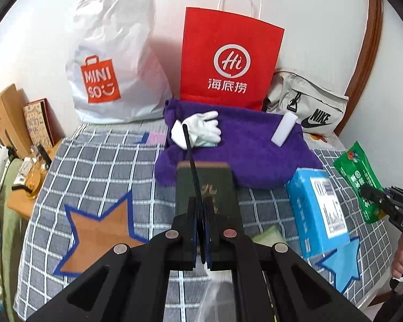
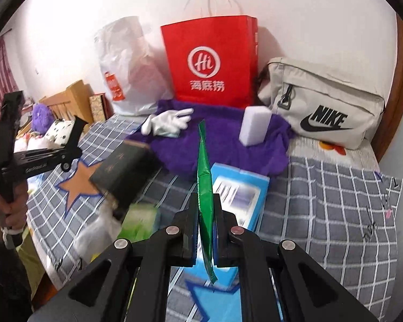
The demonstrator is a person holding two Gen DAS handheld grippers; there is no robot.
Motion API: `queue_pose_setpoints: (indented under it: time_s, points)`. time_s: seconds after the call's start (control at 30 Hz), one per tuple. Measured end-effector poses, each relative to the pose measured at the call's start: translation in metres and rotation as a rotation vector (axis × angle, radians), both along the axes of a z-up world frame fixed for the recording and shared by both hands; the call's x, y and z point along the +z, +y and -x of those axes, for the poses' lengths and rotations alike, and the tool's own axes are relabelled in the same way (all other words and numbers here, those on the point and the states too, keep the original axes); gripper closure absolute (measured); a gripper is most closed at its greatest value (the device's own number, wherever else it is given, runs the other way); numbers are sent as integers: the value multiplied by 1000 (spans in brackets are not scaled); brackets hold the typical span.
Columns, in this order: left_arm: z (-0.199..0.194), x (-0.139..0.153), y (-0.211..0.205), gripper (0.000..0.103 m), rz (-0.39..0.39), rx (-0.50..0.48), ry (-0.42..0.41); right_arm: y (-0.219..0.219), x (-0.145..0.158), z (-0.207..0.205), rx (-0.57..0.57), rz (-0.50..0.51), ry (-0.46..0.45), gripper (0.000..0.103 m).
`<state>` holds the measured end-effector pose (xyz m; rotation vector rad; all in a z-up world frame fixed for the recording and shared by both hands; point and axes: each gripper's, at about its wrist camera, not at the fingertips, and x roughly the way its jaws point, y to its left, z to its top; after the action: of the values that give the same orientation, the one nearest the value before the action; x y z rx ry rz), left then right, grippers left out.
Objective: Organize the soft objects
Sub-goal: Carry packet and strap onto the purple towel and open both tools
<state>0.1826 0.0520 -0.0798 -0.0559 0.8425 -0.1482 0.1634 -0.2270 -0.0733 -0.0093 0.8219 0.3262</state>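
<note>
- Left wrist view: the left gripper (image 1: 200, 209) pinches a thin black strap (image 1: 190, 158) from which a dark green book-like case (image 1: 205, 187) hangs above the checked bedspread (image 1: 94, 166); held only by the strap, it may swing or slip free.
- On the purple towel (image 1: 249, 147) lie a white glove (image 1: 201, 128) and a white sponge block (image 1: 284, 128), the soft items awaiting sorting, before the red paper bag (image 1: 228, 61).
- Right wrist view: the right gripper (image 2: 205, 214) clamps a green foil packet (image 2: 204, 187) edge-on over the blue box (image 2: 239, 185); the slick, crushable film could slide out.
</note>
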Motion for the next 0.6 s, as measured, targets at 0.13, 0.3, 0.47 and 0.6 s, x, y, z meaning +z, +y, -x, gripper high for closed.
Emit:
queue_pose_setpoints:
  time_s: [0.13, 0.3, 0.47, 0.6]
  points:
    - [-21, 5, -3, 98, -9, 7, 3, -4, 4, -25, -18, -8, -4, 95]
    - [-45, 10, -6, 98, -8, 16, 0, -4, 7, -59, -14, -17, -6, 95]
    - [-68, 14, -11, 98, 8, 11, -10, 2, 6, -93, 12, -6, -15, 95]
    - [-91, 12, -18, 98, 3, -6, 3, 6, 0, -119, 30, -19, 6, 95]
